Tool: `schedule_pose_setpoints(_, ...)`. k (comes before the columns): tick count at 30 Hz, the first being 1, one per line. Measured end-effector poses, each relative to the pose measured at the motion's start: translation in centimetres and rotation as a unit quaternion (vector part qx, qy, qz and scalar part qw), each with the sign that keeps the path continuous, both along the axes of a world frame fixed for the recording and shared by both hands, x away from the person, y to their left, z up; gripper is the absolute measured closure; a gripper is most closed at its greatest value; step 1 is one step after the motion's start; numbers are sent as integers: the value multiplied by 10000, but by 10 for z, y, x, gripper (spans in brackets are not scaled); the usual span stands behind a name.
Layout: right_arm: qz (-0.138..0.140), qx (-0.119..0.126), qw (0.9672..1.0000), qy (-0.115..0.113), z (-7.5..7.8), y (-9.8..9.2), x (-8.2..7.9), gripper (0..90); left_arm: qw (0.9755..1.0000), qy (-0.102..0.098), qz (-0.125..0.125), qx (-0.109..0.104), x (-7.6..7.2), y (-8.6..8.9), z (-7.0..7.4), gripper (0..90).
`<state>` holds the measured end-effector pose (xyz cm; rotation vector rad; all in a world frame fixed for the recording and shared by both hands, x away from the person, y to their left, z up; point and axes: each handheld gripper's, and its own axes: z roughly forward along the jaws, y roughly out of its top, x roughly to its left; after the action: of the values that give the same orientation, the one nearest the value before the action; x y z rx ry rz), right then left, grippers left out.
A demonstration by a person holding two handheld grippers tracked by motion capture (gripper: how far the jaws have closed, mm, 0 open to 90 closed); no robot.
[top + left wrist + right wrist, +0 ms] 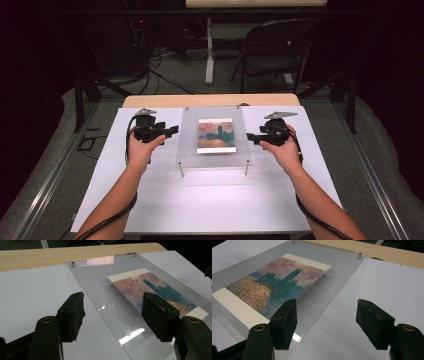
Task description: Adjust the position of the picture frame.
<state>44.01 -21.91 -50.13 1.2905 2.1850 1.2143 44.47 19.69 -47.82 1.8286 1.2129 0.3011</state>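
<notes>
Clear acrylic frame (215, 136) with the painted print (215, 135) sits mid-table on white paper (150, 190). Left gripper (172, 131) and right gripper (251, 137) hover at its side edges, jaws wide apart, gripping nothing.

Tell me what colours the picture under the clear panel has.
The picture shows teal-blue spires against a pinkish-purple sky, orange glints below, and a cream border. It reads best in the right gripper view.
</notes>
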Motion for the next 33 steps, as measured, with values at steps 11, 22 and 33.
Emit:
schedule_pose_setpoints(11, -109, 149, 9998, 59, 2, 1, 16, 330, 9999, 100, 72, 13, 15, -4, -5, 346)
schedule_pose_setpoints(22, -169, 124, 9998, 61, 1, 4, 33, 331, 9998, 127, 49, 115, 32, -16, -10, 346)
schedule_pose_setpoints(33, -201, 243, 9993, 216, -11, 16, 48, 336, 9995, 297, -31, 55, 42, -31, -26, 354)
